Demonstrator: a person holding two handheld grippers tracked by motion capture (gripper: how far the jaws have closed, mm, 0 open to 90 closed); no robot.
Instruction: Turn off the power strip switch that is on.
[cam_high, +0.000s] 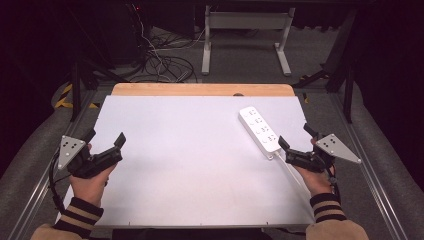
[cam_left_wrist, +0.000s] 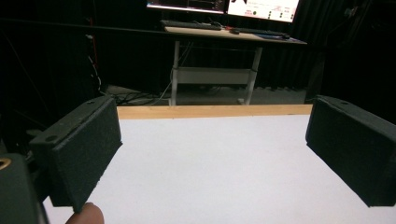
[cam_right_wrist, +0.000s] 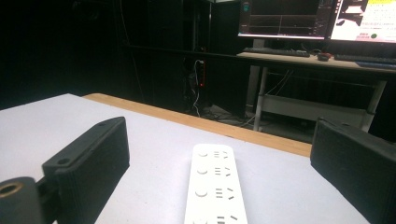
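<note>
White tabletop (cam_high: 190, 165) carries a power strip (cam_high: 260, 128) at its right, just ahead of the right gripper (cam_high: 296, 143), jaws wide; left gripper (cam_high: 105, 140) likewise wide. Closing off-centre could skid the strip away.

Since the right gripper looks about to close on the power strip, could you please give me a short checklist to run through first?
1. Right gripper open: ok, its jaws stand wide apart.
2. Power strip between the jaws: ok in the right gripper view, its near end lies in the gap.
3. Right gripper touching the strip: cannot tell.
4. Strip lying flat on the table: ok.
5. Strip's cord free of the hand: cannot tell, it runs under the gripper.
6. Left gripper open and apart from the strip: ok.
</note>
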